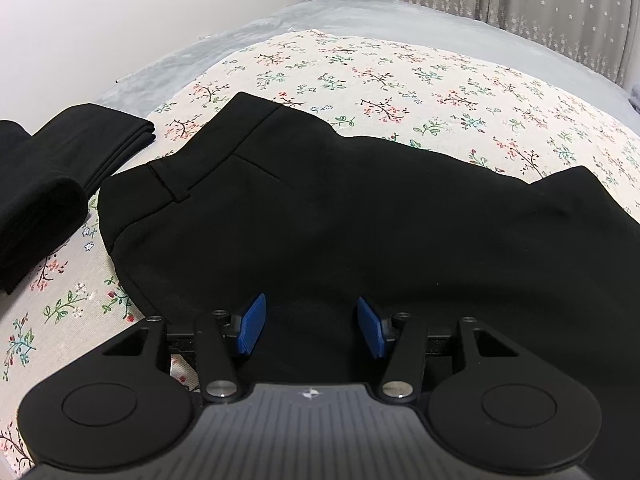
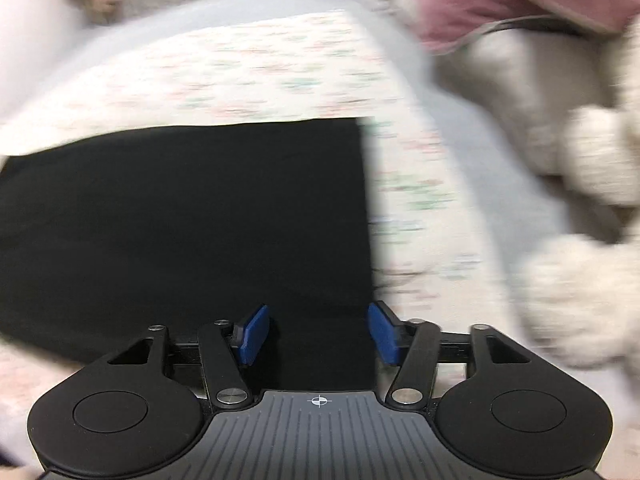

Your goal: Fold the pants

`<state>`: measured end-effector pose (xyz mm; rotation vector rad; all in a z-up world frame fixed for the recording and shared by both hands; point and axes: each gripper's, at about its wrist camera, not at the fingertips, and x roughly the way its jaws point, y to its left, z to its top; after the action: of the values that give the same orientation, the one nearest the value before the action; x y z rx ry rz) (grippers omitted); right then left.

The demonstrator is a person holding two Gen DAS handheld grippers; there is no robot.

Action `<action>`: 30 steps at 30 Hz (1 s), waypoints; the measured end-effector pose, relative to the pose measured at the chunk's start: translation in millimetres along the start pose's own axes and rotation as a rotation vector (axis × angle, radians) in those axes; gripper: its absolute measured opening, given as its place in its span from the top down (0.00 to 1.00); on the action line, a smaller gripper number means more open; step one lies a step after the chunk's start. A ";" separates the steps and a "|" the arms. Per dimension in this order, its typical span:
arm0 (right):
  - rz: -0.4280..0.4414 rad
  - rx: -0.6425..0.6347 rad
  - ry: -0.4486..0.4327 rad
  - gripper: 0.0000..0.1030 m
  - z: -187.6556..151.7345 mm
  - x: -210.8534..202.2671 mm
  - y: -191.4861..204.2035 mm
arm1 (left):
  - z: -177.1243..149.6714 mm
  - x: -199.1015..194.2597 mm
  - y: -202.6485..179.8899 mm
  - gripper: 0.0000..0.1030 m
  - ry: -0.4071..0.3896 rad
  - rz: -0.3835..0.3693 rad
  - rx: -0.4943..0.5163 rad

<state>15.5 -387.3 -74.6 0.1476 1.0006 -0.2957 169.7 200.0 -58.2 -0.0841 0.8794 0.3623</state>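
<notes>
Lying crosswise, pants (image 1: 340,216) waistband left

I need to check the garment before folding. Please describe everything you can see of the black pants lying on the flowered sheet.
The black pants are of smooth, matte woven cloth. They lie flat on the flowered sheet, waistband to the left with a belt loop and a slanted pocket seam. In the right wrist view their straight end shows. Both grippers hover open above them; neither seems to grip the cloth.

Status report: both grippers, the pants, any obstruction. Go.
Left gripper open over black pants; right gripper open at their edge, nothing gripped. Folded black stack beside the waistband.
</notes>
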 end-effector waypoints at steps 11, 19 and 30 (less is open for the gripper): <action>0.092 -0.037 -0.038 0.32 10.4 -0.4 41.8 | 8.9 -15.7 3.6 0.46 -0.039 -0.103 -0.114; 0.148 -0.108 -0.228 0.28 37.1 -24.3 108.3 | 28.4 -17.1 -16.2 0.46 -0.072 -0.208 -0.123; 0.709 -0.370 -0.239 0.30 110.5 0.2 342.6 | 33.2 20.2 -36.1 0.46 0.072 -0.255 -0.141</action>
<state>211.2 -90.1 -20.3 0.1177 0.6964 0.5084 218.3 179.0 -55.2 -0.3381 0.9010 0.1825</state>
